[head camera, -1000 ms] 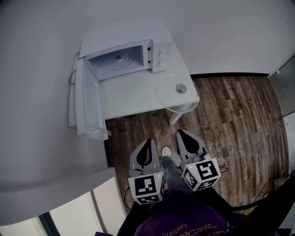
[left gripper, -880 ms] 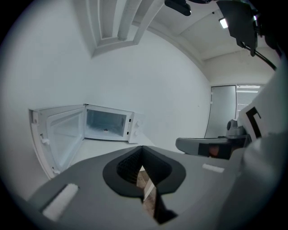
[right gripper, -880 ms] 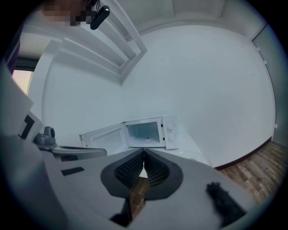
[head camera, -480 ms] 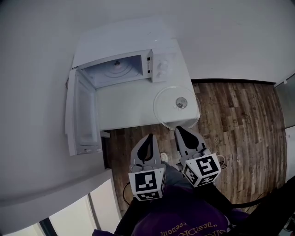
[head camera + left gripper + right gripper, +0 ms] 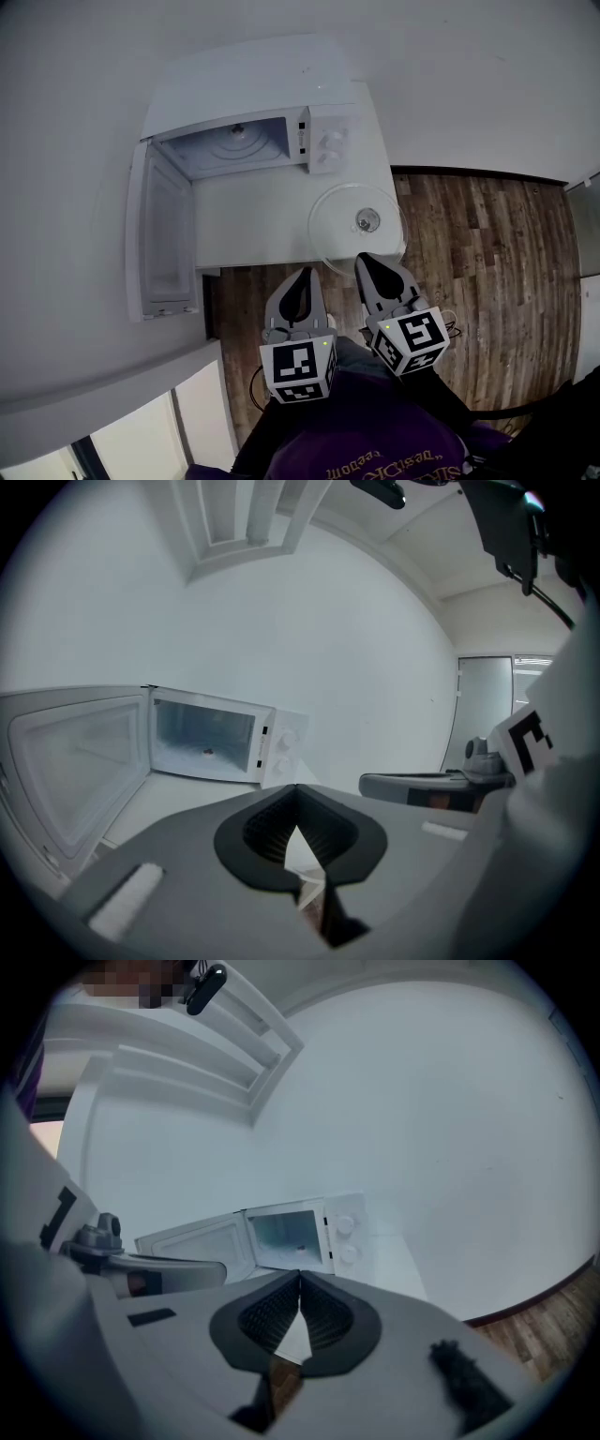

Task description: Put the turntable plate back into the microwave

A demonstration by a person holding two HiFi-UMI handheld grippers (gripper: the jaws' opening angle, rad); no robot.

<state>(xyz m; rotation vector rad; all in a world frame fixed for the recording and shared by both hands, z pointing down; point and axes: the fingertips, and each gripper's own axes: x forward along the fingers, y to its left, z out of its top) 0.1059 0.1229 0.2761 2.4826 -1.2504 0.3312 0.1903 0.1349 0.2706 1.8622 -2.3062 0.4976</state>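
Microwave [image 5: 253,141]: stands on the white counter [image 5: 253,225], door [image 5: 159,234] swung wide.
Plate [image 5: 356,223]: glass, flat on the counter's near right corner, outside the microwave.
My left gripper [image 5: 302,277] and right gripper [image 5: 366,262]: fingers clenched on nothing. I see the right one near the plate's rim.

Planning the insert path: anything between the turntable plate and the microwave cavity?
Nothing visible. The door stands open to the left; only bare table lies between the turntable plate and the microwave cavity.
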